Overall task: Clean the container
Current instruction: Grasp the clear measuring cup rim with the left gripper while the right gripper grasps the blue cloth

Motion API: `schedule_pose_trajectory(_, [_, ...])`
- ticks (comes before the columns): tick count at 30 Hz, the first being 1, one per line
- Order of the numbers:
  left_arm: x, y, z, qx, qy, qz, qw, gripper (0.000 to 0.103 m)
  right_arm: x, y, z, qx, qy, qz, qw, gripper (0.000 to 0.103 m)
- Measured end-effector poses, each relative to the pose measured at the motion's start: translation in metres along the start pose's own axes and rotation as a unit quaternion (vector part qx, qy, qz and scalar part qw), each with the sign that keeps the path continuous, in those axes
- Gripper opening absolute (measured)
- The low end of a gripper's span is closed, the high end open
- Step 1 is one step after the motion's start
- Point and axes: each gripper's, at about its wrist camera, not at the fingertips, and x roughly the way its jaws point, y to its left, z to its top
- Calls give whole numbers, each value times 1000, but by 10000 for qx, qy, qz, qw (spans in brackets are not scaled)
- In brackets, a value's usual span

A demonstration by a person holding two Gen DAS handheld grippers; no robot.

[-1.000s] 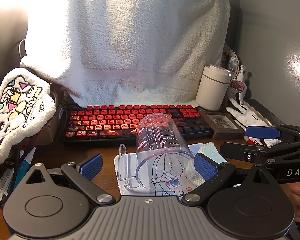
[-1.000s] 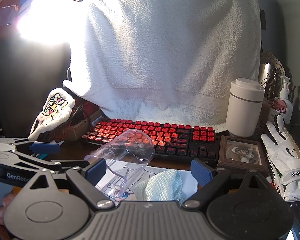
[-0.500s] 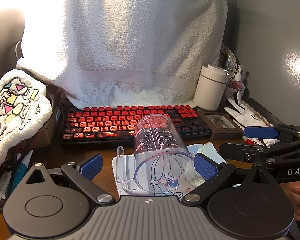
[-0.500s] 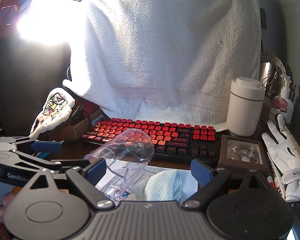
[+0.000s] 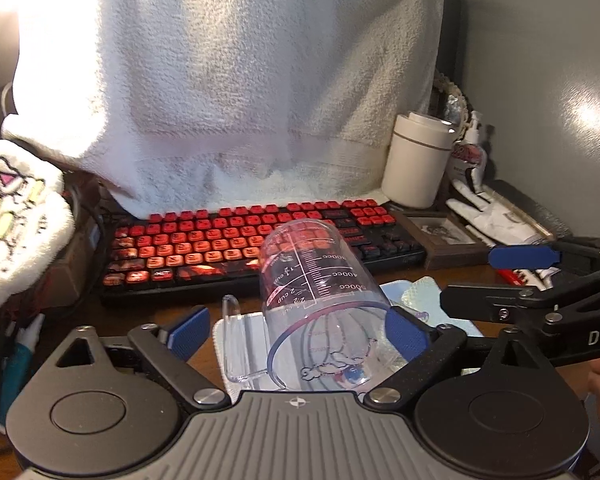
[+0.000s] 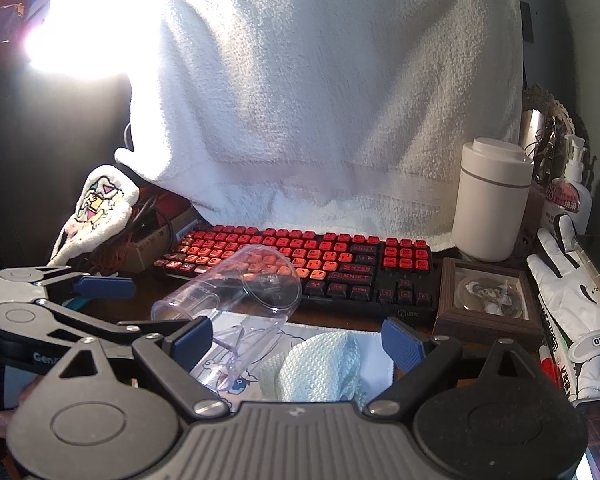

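Cup [image 5: 320, 300] on its side, lower centre of the frame, now nearer the wide-open left tongs [image 5: 296, 334], rim perhaps touching one pad; right tongs [image 6: 296, 338] wide over cloth [image 6: 320, 364], so wiping looks near.

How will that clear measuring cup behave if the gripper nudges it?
The measuring cup lies tilted on its round side, so it may roll, though its handle could stop it. Being clear, empty plastic, it is probably light and somewhat slippery.
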Motion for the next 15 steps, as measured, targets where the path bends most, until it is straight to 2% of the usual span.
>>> schedule_pose_trajectory(15, [31, 6, -4, -71, 274, -165, 9995, 51, 17, -15, -5, 185, 195, -76, 9996, 91])
